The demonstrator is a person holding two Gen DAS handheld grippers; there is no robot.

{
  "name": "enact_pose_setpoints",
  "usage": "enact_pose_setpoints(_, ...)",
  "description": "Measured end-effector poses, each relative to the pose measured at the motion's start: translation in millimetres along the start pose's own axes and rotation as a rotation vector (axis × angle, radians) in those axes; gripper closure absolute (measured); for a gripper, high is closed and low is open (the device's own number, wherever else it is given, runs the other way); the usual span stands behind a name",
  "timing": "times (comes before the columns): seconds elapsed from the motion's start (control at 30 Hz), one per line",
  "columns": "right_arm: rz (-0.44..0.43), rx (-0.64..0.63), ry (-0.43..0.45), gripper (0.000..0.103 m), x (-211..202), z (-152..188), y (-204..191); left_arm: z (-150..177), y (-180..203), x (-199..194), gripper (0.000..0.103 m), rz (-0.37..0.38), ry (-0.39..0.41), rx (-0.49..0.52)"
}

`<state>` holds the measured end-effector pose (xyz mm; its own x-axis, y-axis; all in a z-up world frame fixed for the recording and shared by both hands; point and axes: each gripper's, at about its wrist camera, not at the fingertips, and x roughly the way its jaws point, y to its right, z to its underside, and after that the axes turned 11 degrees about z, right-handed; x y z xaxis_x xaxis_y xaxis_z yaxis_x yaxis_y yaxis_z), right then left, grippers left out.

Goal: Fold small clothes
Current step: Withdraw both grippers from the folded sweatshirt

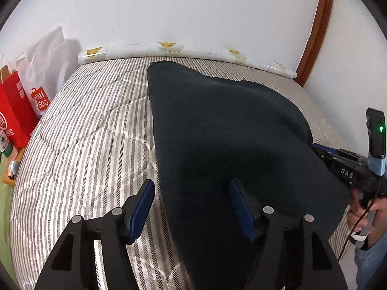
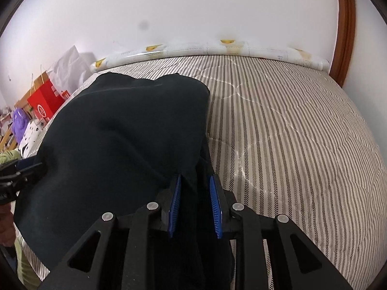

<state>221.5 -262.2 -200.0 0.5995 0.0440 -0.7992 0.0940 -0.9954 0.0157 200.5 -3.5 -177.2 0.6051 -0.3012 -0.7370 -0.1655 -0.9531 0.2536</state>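
- The dark navy soft cloth garment [image 1: 225,133] lies on the striped quilted bed [image 1: 84,145].
- The left gripper [image 1: 191,207] has its jaws open over the garment's near edge.
- The right gripper [image 2: 195,205] pinches the garment's fold; it should pull evenly.

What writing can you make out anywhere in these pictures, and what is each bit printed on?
"MINI SOU", as far as it reads: white shopping bag.
"DAS": body of the right claw.
Print on the red paper bag: too blurred to read.
Markings on the pale roll by the wall: too small to read.
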Motion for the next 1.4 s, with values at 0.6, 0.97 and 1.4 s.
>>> enact_pose_setpoints(0.6,0.018,0.030,0.035,0.064,-72.9,28.5,17.6,43.3,21.2,-58.9,0.040,0.021,0.000,-0.041)
enact_pose_setpoints(0.97,0.040,0.071,0.101,0.042,-158.9,22.6,28.0,16.5,66.0,-143.4,0.018,-0.075,0.143,-0.008)
enact_pose_setpoints(1.4,0.074,0.082,0.185,0.004,-225.2,29.2,25.7,19.0,96.6,-187.8,0.013,-0.128,0.186,0.022)
